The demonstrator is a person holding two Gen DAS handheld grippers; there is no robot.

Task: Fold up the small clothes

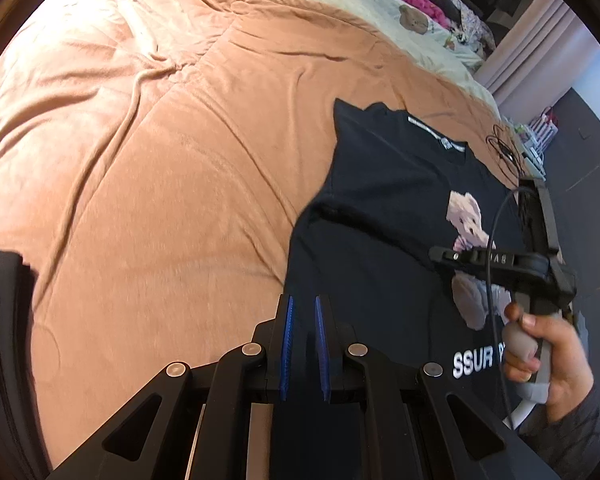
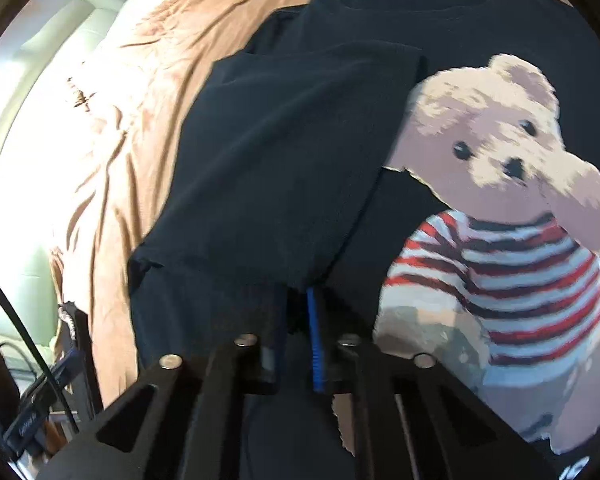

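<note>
a black t-shirt (image 2: 284,152) with a teddy bear print (image 2: 496,208) lies face up on the brown blanket (image 1: 148,152) that covers the bed. its collar, with a white strip and label inside, points away from both cameras. in the right wrist view, 1 sleeve side is folded in over the chest, its edge running just beside the bear's head.

the right gripper (image 2: 298,320) sits at the lower corner of that folded panel; its jaws are clenched, and dark fabric bunches between the blue pads, so it grips the t-shirt there.

the left gripper (image 1: 303,344) hangs over the blanket at the shirt's edge, its jaws nearly closed with a thin gap between the blue pads and nothing seen in them.

in the left wrist view, a hand (image 1: 548,360) holds the right gripper's handle above the print.
</note>
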